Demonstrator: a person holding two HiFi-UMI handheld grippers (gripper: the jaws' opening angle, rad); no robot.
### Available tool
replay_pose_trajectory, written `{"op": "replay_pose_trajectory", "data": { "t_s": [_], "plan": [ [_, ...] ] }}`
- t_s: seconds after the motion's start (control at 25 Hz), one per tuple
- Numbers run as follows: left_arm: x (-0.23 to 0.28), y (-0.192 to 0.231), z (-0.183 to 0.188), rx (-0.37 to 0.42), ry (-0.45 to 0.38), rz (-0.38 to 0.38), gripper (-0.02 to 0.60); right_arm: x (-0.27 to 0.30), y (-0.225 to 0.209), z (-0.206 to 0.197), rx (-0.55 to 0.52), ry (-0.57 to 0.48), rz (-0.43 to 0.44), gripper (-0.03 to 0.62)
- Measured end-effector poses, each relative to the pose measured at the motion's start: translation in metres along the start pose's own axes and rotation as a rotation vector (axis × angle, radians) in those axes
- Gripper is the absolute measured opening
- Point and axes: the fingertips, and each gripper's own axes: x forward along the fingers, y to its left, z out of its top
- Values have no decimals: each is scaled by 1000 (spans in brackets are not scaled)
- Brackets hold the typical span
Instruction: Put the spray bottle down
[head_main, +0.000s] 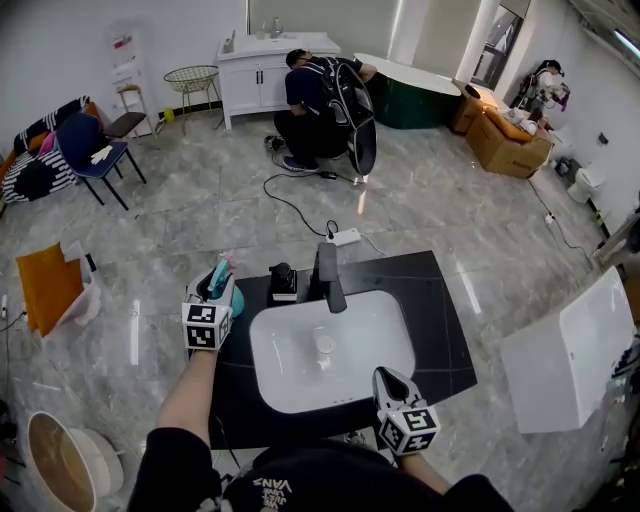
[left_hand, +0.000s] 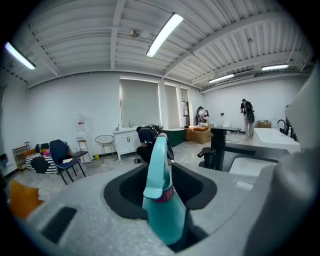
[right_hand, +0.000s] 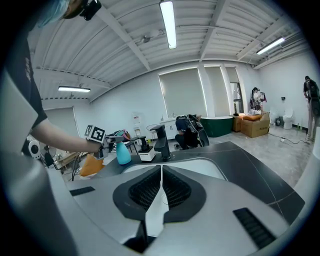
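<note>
The teal spray bottle (head_main: 228, 292) with a pink collar stands upright at the back left corner of the black countertop (head_main: 440, 300). My left gripper (head_main: 213, 292) is shut on it. In the left gripper view the bottle (left_hand: 167, 212) fills the gap between the jaws of that gripper (left_hand: 162, 185), nozzle up. From the right gripper view the bottle (right_hand: 123, 154) has its base down at the counter; I cannot tell whether it rests there. My right gripper (head_main: 392, 384) hovers at the sink's front right edge, its jaws (right_hand: 161, 172) shut with nothing in them.
A white sink basin (head_main: 375, 335) is set in the counter, with a black faucet (head_main: 328, 276) and a dark soap dispenser (head_main: 283, 281) behind it. A white box (head_main: 570, 350) stands on the right. A person (head_main: 320, 100) crouches by a white cabinet far back.
</note>
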Motion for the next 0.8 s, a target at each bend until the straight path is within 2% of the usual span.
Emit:
{"op": "replay_pose_trajectory", "data": {
  "t_s": [0.28, 0.48, 0.8],
  "plan": [
    [-4, -2, -3, 4, 29, 5, 168, -7, -4, 1, -5, 0, 1, 11],
    [-3, -2, -3, -19, 48, 2, 221, -9, -5, 2, -5, 2, 7, 11],
    [-10, 5, -7, -80, 63, 38, 379, -11, -7, 4, -12, 1, 28, 11]
  ]
}}
